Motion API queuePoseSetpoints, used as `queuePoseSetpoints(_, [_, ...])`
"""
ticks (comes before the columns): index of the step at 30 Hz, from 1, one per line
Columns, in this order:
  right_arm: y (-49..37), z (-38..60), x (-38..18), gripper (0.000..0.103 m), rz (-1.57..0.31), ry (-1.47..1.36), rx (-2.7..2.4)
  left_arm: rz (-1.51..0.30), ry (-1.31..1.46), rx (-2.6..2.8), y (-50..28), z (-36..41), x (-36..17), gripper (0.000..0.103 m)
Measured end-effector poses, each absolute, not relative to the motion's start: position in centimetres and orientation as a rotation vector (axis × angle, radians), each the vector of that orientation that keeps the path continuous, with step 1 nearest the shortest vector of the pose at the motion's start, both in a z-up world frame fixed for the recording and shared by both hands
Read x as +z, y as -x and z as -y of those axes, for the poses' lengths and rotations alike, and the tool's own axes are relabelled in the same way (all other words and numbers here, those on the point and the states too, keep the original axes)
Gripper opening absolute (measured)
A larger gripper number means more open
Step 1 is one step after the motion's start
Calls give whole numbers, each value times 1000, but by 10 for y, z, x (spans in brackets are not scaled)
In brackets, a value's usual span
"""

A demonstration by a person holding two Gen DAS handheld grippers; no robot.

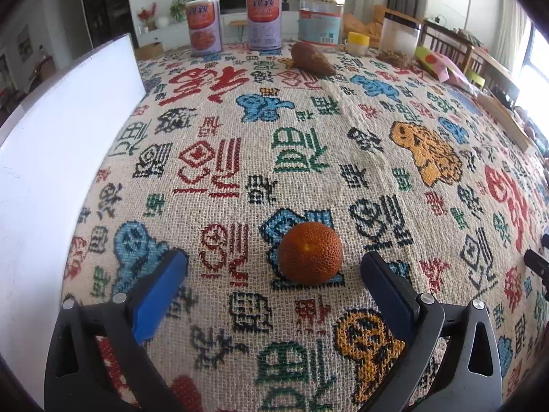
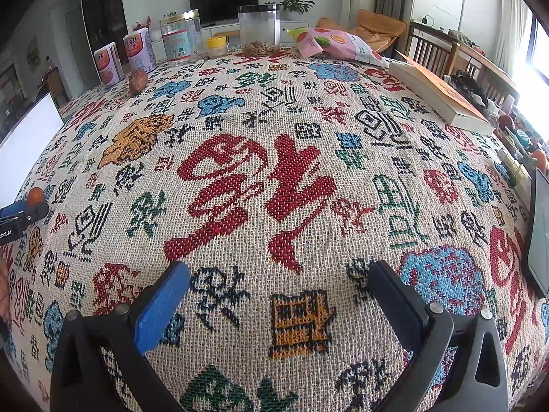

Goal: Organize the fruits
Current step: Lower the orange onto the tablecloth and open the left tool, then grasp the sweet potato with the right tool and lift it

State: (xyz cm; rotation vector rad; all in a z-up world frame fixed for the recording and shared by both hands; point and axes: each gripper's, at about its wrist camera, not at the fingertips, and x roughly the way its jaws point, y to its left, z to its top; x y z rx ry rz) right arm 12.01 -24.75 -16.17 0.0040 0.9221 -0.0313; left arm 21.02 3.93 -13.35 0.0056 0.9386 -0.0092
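Currently we list: woven tablecloth [image 1: 308, 130]; white board [image 1: 51, 171] at its left edge; our left gripper [image 1: 274, 267], jaws spread, released; our right gripper [image 2: 278, 278], spread over bare cloth; orange fruit [image 1: 310, 252] between the left fingers, untouched; brown fruit [image 1: 312, 59] by the far cans [image 1: 204, 27].

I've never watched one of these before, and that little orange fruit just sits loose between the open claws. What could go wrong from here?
1. The round orange fruit lies free on the woven tablecloth; a nudge from the open left gripper might send it rolling.
2. The brown fruit rests near the tins at the far edge; reaching for it could knock one over.
3. The white board stands close on the left and could be bumped.
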Motion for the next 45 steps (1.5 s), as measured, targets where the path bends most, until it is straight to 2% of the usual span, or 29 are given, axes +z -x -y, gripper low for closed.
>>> queuePoseSetpoints(17, [-120, 247, -162, 103, -935, -7, -39, -939, -5, -10, -211, -39, -133, 102])
queuePoseSetpoints(21, [-133, 242, -145, 103, -983, -76, -7, -938, -5, -10, -210, -39, -133, 102])
queuePoseSetpoints(27, [-221, 179, -105, 103, -899, 1, 190, -939, -5, -10, -210, -39, -133, 102])
queuePoseSetpoints(31, [-303, 121, -108, 103, -864, 26, 316, -939, -5, -9, -210, -38, -133, 102])
queuePoseSetpoints(36, [-394, 57, -117, 89, -901, -32, 368, -939, -5, -10, -210, -38, -133, 102])
queuePoseSetpoints(40, [-429, 10, -126, 83, -929, 84, 319, -938, -5, -9, -210, -38, -133, 102])
queuePoseSetpoints(43, [-443, -3, -139, 61, -985, 167, 227, -939, -5, -9, -210, -38, -133, 102])
queuePoseSetpoints(44, [-445, -1, -142, 46, -1005, 126, 244, -939, -5, -9, -210, -38, -133, 102])
queuePoseSetpoints(45, [-445, 2, -143, 40, -1011, 92, 246, -939, -5, -8, -210, -38, -133, 102])
